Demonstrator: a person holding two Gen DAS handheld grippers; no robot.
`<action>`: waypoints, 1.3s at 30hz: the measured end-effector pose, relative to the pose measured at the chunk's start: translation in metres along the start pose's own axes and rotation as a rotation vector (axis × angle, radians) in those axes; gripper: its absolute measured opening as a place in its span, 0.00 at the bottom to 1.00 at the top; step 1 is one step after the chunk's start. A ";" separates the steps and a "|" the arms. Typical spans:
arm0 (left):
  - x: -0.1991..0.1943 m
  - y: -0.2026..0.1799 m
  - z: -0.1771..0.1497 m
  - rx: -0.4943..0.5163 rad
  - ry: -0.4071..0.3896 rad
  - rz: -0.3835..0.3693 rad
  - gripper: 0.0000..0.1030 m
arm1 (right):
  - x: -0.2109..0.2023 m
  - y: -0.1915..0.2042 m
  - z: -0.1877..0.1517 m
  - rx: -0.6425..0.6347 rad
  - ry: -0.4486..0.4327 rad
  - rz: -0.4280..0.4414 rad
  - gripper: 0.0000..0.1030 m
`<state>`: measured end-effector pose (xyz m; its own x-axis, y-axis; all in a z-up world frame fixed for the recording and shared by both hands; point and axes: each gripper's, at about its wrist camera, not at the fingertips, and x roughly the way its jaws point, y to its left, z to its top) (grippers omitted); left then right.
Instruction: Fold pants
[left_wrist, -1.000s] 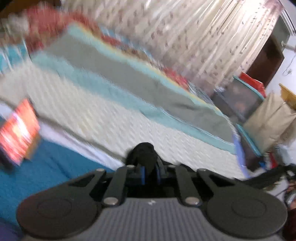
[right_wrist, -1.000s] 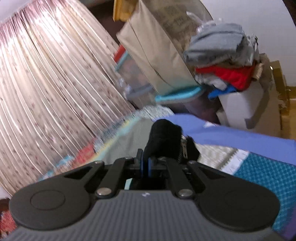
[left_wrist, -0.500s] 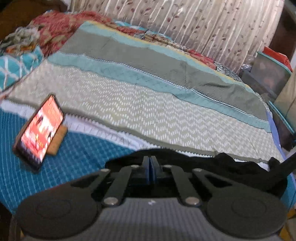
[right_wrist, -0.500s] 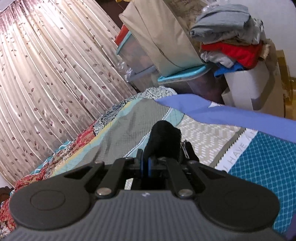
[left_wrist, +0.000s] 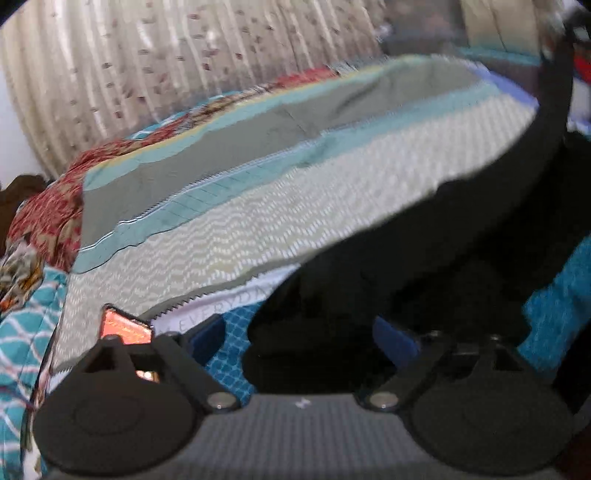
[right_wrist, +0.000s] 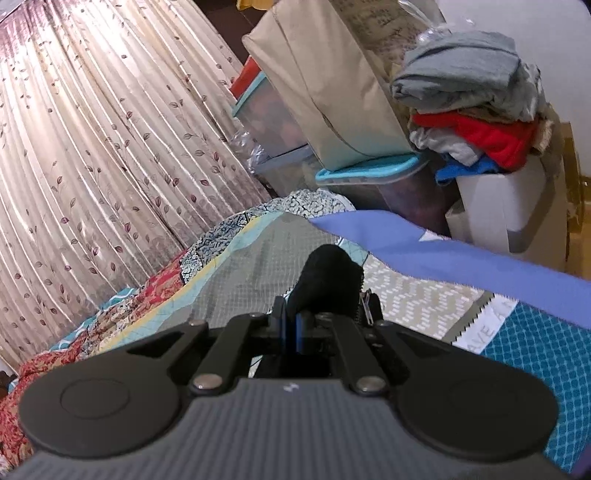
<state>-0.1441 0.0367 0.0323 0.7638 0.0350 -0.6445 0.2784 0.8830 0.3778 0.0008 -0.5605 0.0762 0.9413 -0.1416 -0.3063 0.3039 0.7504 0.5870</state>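
Note:
The black pants (left_wrist: 388, 273) lie across the bed in the left wrist view, one end rising to the upper right toward the other gripper. My left gripper (left_wrist: 295, 339) is open, its blue pads spread wide, with the pants' near end lying between them. My right gripper (right_wrist: 291, 325) is shut on a bunched fold of the black pants (right_wrist: 325, 277), with a zipper showing beside it, held above the bed.
A patterned bedspread (left_wrist: 258, 206) in grey, teal and blue covers the bed. A lit phone (left_wrist: 125, 328) stands at the left. Curtains (right_wrist: 92, 147) hang behind. Storage boxes and a pile of clothes (right_wrist: 465, 107) stand past the bed's end.
My left gripper has opened and let go of the pants, and its view has swung and tilted. My right gripper keeps its hold and has barely moved.

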 end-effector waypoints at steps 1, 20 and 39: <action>0.011 -0.002 -0.001 0.015 0.014 -0.017 0.68 | 0.000 0.002 0.001 -0.001 -0.001 0.003 0.07; 0.166 0.087 0.162 -0.401 0.106 0.154 0.55 | 0.135 0.076 -0.006 -0.230 0.121 -0.168 0.45; 0.003 0.125 -0.082 -1.000 0.151 -0.008 0.71 | -0.090 0.312 -0.349 -1.143 0.766 1.161 0.76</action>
<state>-0.1547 0.1852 0.0230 0.6633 0.0249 -0.7479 -0.3851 0.8683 -0.3126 -0.0408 -0.0882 0.0253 0.2069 0.7767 -0.5949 -0.9462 0.3134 0.0801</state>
